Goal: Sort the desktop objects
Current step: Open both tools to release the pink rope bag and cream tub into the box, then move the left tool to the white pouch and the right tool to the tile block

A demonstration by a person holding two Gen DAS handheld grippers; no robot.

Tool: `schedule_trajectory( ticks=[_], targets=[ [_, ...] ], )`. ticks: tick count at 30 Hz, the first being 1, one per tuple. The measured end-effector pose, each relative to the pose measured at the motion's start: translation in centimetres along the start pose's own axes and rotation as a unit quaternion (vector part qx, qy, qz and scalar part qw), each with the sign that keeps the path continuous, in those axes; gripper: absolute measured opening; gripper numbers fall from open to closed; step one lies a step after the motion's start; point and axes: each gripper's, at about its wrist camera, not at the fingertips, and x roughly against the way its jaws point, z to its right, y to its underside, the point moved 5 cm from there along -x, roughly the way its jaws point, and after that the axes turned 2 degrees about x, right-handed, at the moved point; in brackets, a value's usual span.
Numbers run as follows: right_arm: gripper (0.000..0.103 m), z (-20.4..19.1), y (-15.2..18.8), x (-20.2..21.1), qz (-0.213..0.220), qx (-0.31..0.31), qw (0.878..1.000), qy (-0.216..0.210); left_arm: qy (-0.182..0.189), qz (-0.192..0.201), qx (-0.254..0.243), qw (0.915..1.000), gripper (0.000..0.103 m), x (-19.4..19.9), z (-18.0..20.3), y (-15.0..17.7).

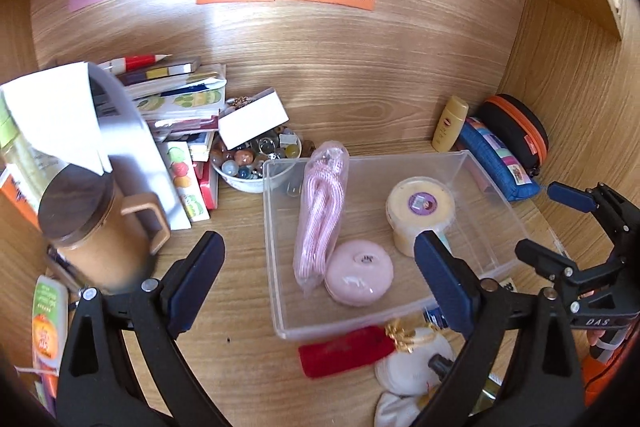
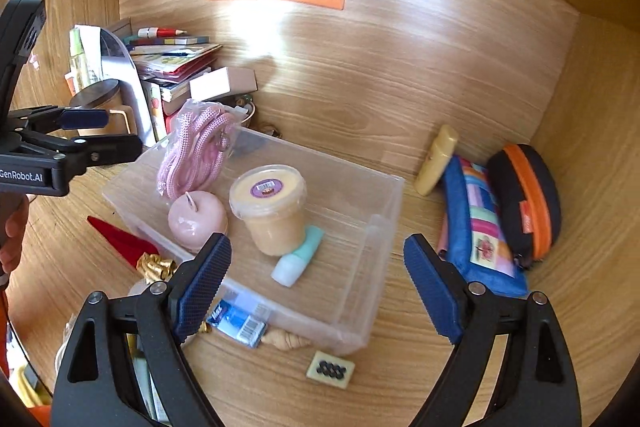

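Here both claws hang empty with jaws spread wide, the left claw (image 1: 320,279) and the right claw (image 2: 318,287) poised over the clear bin (image 2: 384,211) at the centre of the worktop (image 2: 360,107).

Already in the bin lie a bagged pink rope (image 2: 196,147), a pink candle (image 2: 196,217), a lidded yellow tub (image 2: 272,207) and a small mint tube (image 2: 298,255) touching the tub's base at 5 o'clock.

Loose things remain outside. Just beyond the bin's near wall, at 6 o'clock in the right view, sit a blue packet (image 2: 240,321), a shell (image 2: 286,339) and a small tile (image 2: 330,369). At 8 o'clock lies a red pouch (image 2: 120,239) with a gold tassel (image 2: 156,267). At 3 o'clock, well apart from the bin, are a yellow bottle (image 2: 436,159), a blue pencil case (image 2: 476,227) and a black zip case (image 2: 524,203).

The tile looks thin, flat and light, probably hard to lift; pinching its opposite edges should serve. The packet seems light and crinkly, likely slippery, so grip across its short width. The shell may be brittle: close gently on its thick middle. The pouch is soft, so take it mid-body.
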Motion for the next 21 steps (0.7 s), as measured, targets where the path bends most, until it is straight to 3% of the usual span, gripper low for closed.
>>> schedule_trajectory(
  ticks=[9,21],
  targets=[
    [0.090,0.9,2.7,2.2,0.005,-0.009,1.000,0.016,-0.014,-0.002,0.000,0.9999,0.097,2.2,0.3,2.9],
    [0.091,1.4,7.2,3.0,-0.025,-0.030,0.999,0.016,-0.022,-0.005,-0.002,0.9998,0.097,4.4,2.1,7.7]
  ],
)
